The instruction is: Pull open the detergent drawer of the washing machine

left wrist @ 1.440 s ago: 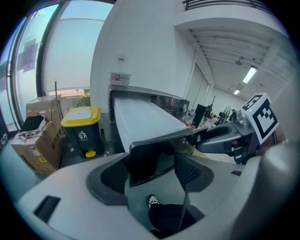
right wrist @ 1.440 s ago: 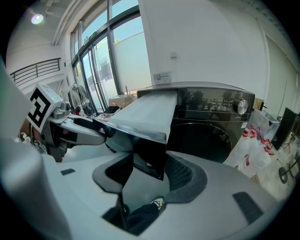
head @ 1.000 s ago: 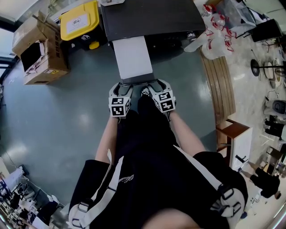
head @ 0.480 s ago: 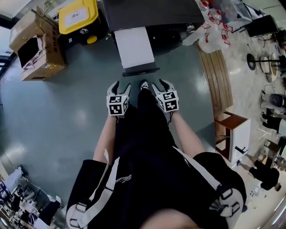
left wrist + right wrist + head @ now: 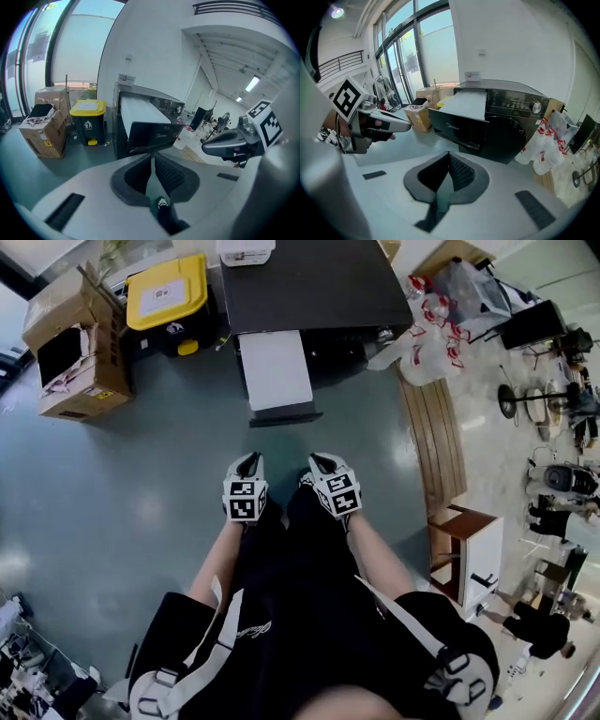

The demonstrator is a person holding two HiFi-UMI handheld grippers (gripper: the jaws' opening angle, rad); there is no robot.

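The black washing machine [image 5: 309, 287] stands at the top of the head view, its long drawer [image 5: 275, 371] pulled far out, white on top with a dark front panel [image 5: 152, 136]. Both grippers hang side by side over the floor, well short of that panel and touching nothing. My left gripper [image 5: 248, 460] has just been closing and is shut, with nothing between its fingers [image 5: 165, 174]. The right gripper [image 5: 322, 462] has closed likewise and is shut and empty. In the right gripper view the drawer front [image 5: 461, 124] lies ahead of the closed tips [image 5: 448, 153].
A yellow-lidded bin [image 5: 167, 292] and cardboard boxes [image 5: 70, 343] stand left of the machine. Plastic bags [image 5: 427, 329] and a wooden bench [image 5: 436, 437] are to its right, a small white cabinet [image 5: 473, 559] nearer. Grey floor lies between drawer and grippers.
Both grippers have drawn back from the drawer's front toward the person, and their open jaws have shut. The drawer stays pulled out.
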